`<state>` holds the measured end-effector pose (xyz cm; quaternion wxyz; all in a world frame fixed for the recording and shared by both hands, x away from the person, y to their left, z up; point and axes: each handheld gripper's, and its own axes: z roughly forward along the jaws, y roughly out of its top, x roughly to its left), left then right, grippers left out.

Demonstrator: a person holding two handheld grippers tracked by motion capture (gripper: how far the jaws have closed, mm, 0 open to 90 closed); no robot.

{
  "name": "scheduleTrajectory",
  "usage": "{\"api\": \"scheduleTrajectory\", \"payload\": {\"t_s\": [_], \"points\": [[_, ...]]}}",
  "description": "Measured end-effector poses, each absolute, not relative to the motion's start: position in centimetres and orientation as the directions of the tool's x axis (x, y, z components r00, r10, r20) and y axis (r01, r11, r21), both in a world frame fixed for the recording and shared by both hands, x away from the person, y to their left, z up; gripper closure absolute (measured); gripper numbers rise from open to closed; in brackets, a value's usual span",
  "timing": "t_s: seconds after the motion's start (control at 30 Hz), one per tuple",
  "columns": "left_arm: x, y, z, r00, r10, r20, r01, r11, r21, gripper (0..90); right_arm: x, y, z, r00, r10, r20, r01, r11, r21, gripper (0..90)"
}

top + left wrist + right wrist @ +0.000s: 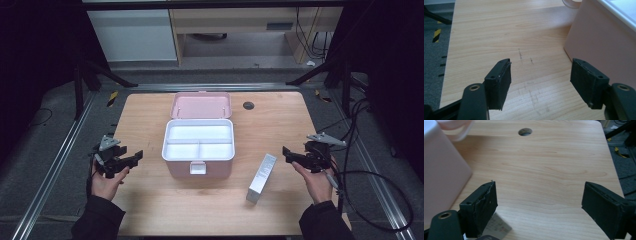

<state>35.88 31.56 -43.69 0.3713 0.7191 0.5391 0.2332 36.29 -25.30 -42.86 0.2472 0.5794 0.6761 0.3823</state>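
Note:
A pink box point(198, 167) stands open at the middle of the wooden table point(145, 115), its lid point(201, 104) tipped back and a white divided tray point(199, 141) inside. A slim white carton point(262, 177) lies flat to its right. My left gripper point(134, 158) hovers left of the box, open and empty; the box's pink wall point(604, 42) rises at the right of the left gripper view, past its pads point(502, 82). My right gripper point(287, 154) is open and empty, right of the carton. In the right gripper view the carton's end point(497, 227) peeks below the left pad point(482, 207).
A round cable hole point(248, 105) sits in the table's far right part, also seen as the hole point(525, 131). Cables point(370, 175) trail off the table's right side. Metal frame rails run along both sides, with yellow-black tape point(437, 35) on the floor at left.

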Motion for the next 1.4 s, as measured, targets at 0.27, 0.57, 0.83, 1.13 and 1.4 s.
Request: {"api": "scheduleTrajectory", "payload": {"t_s": [0.27, 0.57, 0.83, 1.13, 1.4], "points": [[35.7, 30.9, -44.2, 0.324, 0.943, -0.081, 0.637, -0.154, 0.756, 29.9, 35.3, -23.4, -41.8, -0.274, 0.956, 0.106, 0.593, 0.081, 0.801, 14.1], [35.7, 30.4, -44.4, 0.33, 0.943, -0.052, 0.629, -0.178, 0.757, 27.4, 34.1, -21.5, -40.9, -0.315, 0.939, 0.137, 0.609, 0.089, 0.788, 16.0], [35.8, 30.1, -44.6, 0.327, 0.943, -0.063, 0.626, -0.166, 0.762, 28.8, 34.1, -19.1, -42.5, -0.349, 0.928, 0.127, 0.666, 0.151, 0.731, 14.9], [35.9, 29.5, -44.8, 0.349, 0.937, -0.037, 0.63, -0.205, 0.749, 27.6, 34.4, -17.2, -44.5, -0.372, 0.923, 0.094, 0.706, 0.216, 0.674, 14.0], [35.9, 29.5, -44.8, 0.354, 0.935, -0.034, 0.632, -0.212, 0.745, 27.9, 34.8, -17.5, -44.9, -0.383, 0.921, 0.072, 0.71, 0.244, 0.66, 24.4]]}}
